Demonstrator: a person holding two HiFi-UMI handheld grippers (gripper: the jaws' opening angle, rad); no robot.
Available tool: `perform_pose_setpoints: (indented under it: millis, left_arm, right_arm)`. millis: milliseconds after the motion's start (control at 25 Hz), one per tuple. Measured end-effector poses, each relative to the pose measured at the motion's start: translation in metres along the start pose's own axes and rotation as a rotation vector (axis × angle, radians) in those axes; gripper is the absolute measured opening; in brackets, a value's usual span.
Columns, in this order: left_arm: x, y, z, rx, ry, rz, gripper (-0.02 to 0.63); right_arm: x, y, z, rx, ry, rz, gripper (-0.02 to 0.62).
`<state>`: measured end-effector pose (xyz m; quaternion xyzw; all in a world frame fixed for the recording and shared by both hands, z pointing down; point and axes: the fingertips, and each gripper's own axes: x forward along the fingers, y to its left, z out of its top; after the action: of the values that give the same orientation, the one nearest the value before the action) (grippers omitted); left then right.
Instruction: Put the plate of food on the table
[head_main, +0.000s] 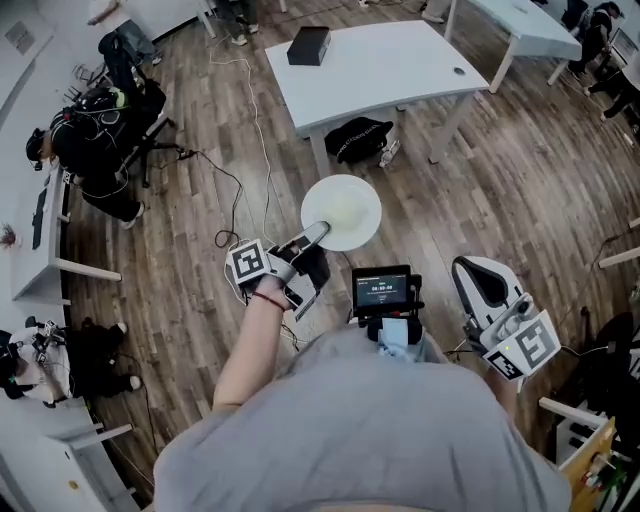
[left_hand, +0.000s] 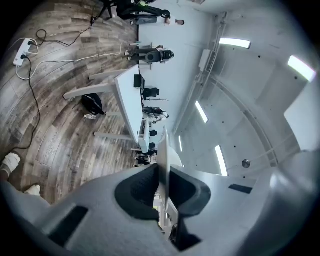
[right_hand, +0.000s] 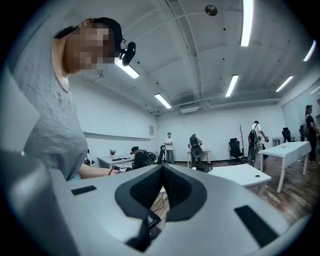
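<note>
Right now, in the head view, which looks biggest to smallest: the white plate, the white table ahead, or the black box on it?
1. white table
2. white plate, though it is nearer the camera, which enlarges it
3. black box, clearly the smallest

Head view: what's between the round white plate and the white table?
Head view: a black fabric bag on the wood-plank floor, by the white table's near legs, beyond the round white plate.

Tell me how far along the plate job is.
Done: the left claw is shut on the plate. In hand: it hangs over the floor, short of the white table. Left: reach the table, set it down. The right claw is shut, empty.
</note>
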<state>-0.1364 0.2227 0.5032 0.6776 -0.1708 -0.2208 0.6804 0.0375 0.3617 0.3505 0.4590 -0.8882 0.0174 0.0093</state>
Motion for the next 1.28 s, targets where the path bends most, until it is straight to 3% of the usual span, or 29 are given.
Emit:
perform_pose_setpoints:
  millis: [240,640,1280]
  left_arm:
    - [-0.002,-0.001,-0.002,-0.002,0.012,-0.002,0.038]
    - [0.003,0.002,-0.001,-0.009,0.013,0.003,0.038]
    - [0.021,0.010,0.015,-0.024,0.063,0.018,0.038]
  right_arm:
    - [0.003,0.005,0.004,0.054,-0.029,0.031,0.032]
    - [0.006,0.013,0.002,-0.004,-0.022,0.077,0.032]
    - [0.029,0.002,-0.014,0.010,0.030,0.048,0.034]
